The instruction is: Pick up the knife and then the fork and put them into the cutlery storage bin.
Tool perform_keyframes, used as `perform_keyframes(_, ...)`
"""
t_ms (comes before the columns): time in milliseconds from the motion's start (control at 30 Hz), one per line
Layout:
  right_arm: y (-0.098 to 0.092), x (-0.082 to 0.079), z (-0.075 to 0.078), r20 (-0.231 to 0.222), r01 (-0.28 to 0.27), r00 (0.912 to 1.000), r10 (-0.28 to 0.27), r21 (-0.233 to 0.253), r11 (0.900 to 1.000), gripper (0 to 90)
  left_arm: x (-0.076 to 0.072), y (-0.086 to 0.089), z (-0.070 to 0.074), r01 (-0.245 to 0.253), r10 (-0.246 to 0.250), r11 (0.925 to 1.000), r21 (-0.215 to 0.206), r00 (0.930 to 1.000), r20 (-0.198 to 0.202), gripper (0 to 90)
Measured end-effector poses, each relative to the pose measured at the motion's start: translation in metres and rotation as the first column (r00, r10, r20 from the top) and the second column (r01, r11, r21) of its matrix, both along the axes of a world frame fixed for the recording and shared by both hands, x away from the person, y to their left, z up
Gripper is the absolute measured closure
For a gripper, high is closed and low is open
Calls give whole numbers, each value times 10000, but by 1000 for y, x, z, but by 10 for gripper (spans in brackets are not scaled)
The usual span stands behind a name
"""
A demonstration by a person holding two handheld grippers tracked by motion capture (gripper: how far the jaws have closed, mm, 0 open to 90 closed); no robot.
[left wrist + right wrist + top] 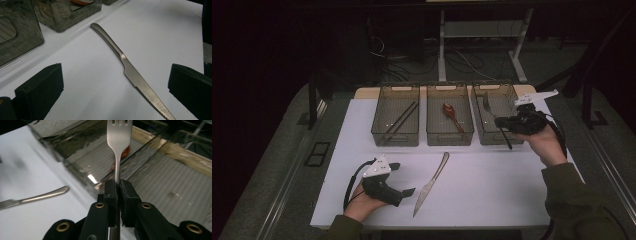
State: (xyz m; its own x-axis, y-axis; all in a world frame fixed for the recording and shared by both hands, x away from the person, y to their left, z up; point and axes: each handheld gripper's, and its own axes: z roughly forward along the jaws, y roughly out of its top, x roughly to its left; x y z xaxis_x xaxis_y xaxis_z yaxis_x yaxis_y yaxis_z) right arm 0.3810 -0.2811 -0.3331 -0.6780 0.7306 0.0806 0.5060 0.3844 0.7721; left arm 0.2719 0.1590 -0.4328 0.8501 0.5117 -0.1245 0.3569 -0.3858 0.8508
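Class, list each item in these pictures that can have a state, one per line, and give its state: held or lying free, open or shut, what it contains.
Fork: clamped in the right hand-held gripper, over the right bin.
Knife: lying flat on the table, untouched.
Left hand-held gripper: open, holding nothing.
Left bin: holds chopsticks.
Middle bin: holds a red spoon.

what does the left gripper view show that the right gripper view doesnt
The left gripper view alone has the left gripper with its jaws wide apart, and the knife's serrated blade lying between them on the white table.

The right gripper view alone has the right gripper shut on the fork over the right bin.

Both share the knife, the table and smoky plastic bins.
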Motion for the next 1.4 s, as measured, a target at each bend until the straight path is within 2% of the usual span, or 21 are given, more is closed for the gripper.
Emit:
perform_keyframes(133,-6,18,8,111,379,9992,-377,-126,9992,836,0,0,0,0,0,10000,-21,10000,12,0)
perform_keyframes(200,-9,29,11,166,583,9982,-577,-386,9976,836,0,0,0,4,-4,10000,-14,10000,6,0)
perform_keyframes(367,-18,51,13,227,1011,9947,-999,-592,9931,836,0,0,0,2,-2,10000,9,10000,10,0)
perform_keyframes(600,-28,77,-1,91,1535,9881,-1533,-886,9842,836,0,0,0,12,-12,10000,23,10000,14,0)
perform_keyframes(667,-30,83,-9,-115,1631,9863,-1649,-933,9822,836,0,0,0,13,-13,10000,28,10000,9,0)
perform_keyframes(833,-35,90,-25,-293,1853,9814,-1895,-1087,9766,835,0,0,0,33,-33,10000,41,10000,3,0)
perform_keyframes(1067,-34,90,-46,-718,1603,9823,-1731,-1573,9745,835,0,0,0,81,-81,9999,61,10000,46,0)
perform_keyframes(1400,-35,91,-59,-1413,1388,9749,-1720,-2181,9660,818,0,-1,0,93,-93,9999,69,9999,43,0)
